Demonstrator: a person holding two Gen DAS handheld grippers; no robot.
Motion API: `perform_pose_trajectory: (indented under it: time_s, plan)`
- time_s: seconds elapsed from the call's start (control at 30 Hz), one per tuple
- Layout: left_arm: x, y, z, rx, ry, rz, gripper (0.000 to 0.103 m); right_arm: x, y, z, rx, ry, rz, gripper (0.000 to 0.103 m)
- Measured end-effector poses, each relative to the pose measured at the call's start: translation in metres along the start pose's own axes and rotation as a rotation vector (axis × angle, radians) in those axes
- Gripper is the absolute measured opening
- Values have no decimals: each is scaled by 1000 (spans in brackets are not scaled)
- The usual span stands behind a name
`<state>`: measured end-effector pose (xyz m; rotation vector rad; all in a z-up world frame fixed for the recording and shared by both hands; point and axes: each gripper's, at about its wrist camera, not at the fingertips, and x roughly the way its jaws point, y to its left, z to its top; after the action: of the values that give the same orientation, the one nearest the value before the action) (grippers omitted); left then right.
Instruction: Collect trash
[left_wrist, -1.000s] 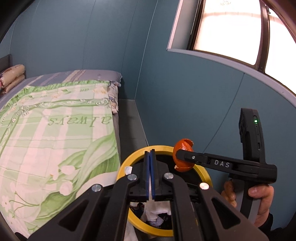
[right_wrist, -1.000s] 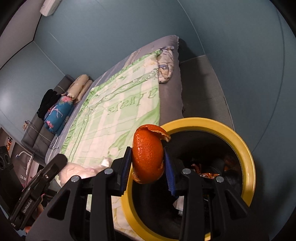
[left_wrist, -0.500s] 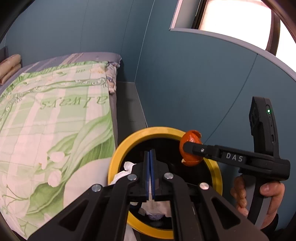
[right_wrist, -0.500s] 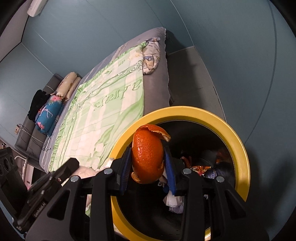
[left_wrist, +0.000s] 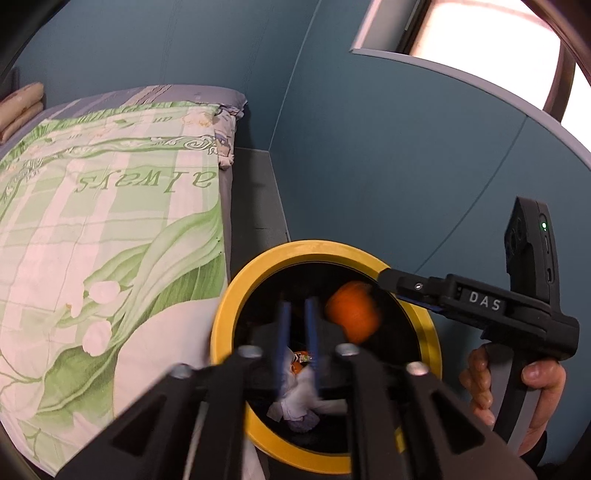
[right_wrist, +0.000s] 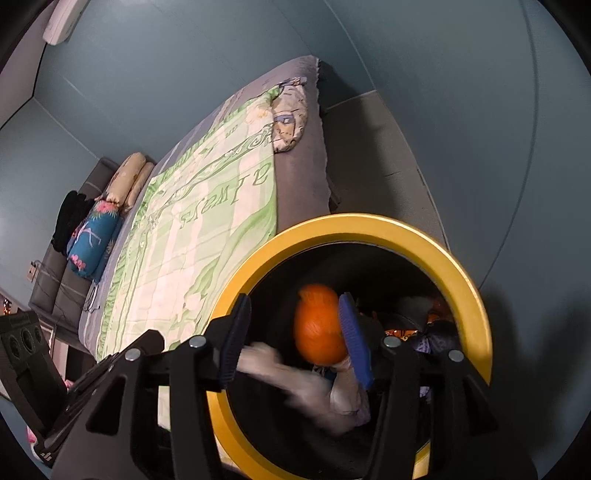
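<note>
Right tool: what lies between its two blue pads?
In the right wrist view, the orange peel lies against one pad of the right tool, above the yellow-rimmed bin.

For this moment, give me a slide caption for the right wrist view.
Right tool, jaws just opened, drops orange peel into the yellow-rimmed bin beside the bed.

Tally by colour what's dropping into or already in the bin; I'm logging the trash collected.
Orange: 2, the peel mid-drop and a scrap inside the bin.
White: 1, the tissue.
Total: 3; darker pieces are unclear.
</note>
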<state>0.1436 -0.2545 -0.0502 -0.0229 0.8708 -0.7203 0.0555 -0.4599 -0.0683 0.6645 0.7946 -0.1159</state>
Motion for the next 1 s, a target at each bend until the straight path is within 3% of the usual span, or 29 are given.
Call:
perform_pose_trajectory:
  time_s: [0.03,0.1,0.77,1.0]
  plan:
    - [-1,2,0,-11,-6,1,34,-1,-1,1,5,-6,-3,49]
    - [-5,5,0,-20,-25,8,38,-5,-2,1,12,-14,-5,50]
    - [-54,53,-10,-97,-108,91,38,-1,28,3,-61,-23,-12,50]
    - [-81,79,-22,-136,-141,140,38,9,58,-2,-132,3,12,50]
